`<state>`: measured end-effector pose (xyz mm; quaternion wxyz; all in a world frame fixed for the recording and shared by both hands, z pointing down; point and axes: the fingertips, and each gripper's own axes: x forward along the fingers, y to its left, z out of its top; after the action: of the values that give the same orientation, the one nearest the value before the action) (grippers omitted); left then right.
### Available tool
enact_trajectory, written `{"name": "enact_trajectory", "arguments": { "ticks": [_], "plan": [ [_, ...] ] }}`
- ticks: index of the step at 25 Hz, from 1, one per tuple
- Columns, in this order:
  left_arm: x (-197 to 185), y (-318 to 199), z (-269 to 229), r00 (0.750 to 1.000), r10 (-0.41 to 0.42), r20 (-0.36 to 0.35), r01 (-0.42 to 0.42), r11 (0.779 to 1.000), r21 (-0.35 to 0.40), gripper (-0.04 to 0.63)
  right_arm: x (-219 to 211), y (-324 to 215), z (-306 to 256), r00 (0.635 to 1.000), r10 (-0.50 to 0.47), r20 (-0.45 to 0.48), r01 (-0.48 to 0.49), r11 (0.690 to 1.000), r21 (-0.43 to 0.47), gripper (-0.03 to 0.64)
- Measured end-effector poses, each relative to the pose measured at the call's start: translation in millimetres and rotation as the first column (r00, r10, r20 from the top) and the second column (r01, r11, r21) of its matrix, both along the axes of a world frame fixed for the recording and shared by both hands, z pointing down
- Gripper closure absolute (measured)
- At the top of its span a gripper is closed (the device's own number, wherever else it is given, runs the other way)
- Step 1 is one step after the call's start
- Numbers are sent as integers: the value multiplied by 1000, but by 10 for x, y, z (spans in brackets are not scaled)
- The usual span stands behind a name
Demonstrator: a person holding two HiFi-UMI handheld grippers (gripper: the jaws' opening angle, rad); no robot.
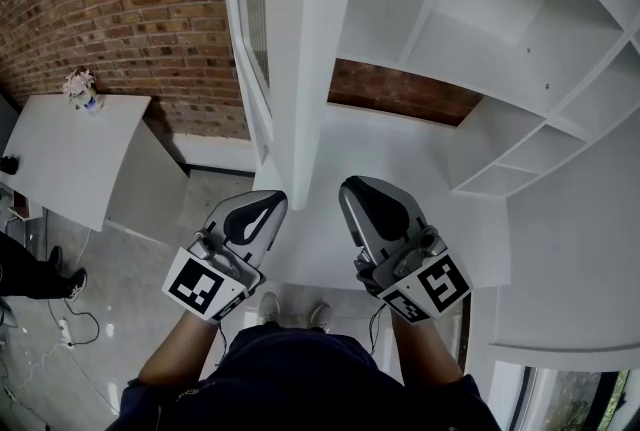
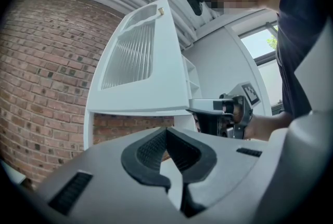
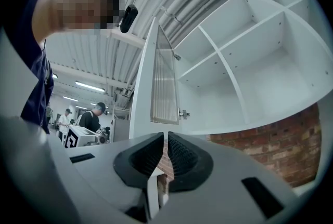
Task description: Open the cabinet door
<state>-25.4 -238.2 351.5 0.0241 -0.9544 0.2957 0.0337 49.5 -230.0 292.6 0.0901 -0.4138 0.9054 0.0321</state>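
L gripper (image 1: 270, 204): fingers together, empty. R gripper (image 1: 352, 189): fingers nearly together w/ a slim gap, nothing clamped. cabinet door (image 1: 300, 59) is swung open, edge-on btwn both grippers, just ahead. cabinet (image 1: 480, 29) shelves exposed to its right. brick wall (image 1: 120, 9) beyond at left.

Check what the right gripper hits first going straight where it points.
Probably the lower part of the open white cabinet door with a ribbed panel, just ahead of the right gripper; depth is unclear.
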Motion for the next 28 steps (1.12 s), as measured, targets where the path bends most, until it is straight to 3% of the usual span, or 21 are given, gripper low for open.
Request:
{"name": "enact_trajectory", "arguments": {
  "ticks": [28],
  "plan": [
    [20,-72,-10,1000,24,-3,-24,1000,-2,588,-48,-31,12,1000,18,-23,-19,1000,-18,581]
  ]
}}
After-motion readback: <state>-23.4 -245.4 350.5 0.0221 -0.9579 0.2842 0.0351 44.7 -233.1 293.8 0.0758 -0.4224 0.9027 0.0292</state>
